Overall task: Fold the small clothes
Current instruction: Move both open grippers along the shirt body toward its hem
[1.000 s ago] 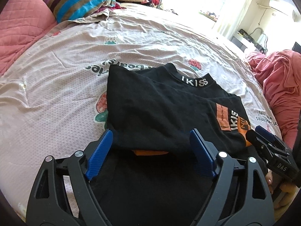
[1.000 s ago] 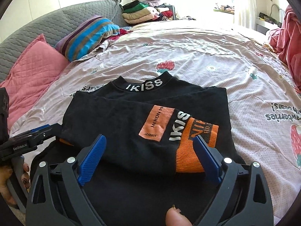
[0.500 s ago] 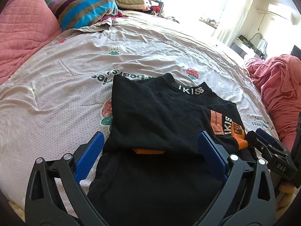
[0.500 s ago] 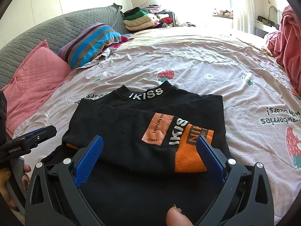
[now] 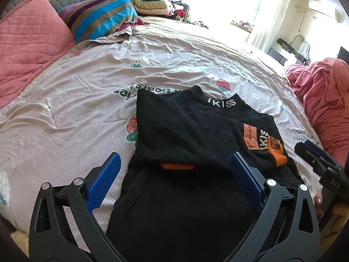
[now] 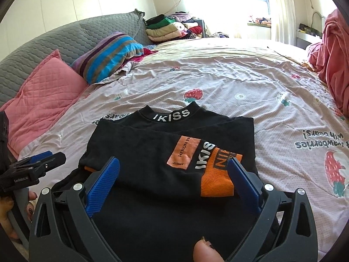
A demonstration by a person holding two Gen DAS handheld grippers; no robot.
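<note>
A small black top (image 5: 185, 131) with an "IKISS" collar lies flat on the strawberry-print bedsheet (image 5: 87, 100), its sleeves folded across the chest. One orange cuff (image 6: 216, 181) rests on the right side, and another orange cuff (image 5: 176, 166) peeks out from under the fold. My left gripper (image 5: 174, 159) hovers open above the lower half of the top, touching nothing. My right gripper (image 6: 174, 162) is open too, over the folded sleeve and clear of it. Each gripper shows at the edge of the other view: the left gripper (image 6: 41, 163) and the right gripper (image 5: 314, 155).
A pink quilted pillow (image 6: 43, 91) and a striped pillow (image 6: 109, 56) lie at the far left by the grey headboard (image 6: 65, 35). Folded clothes (image 6: 170, 27) are stacked at the back. A pink blanket heap (image 5: 325, 100) sits at the right. A fingertip (image 6: 205, 251) shows at the bottom.
Both grippers have drawn back and risen from the top, so it looks smaller. The left jaws spread wider early on. The top has not moved.
</note>
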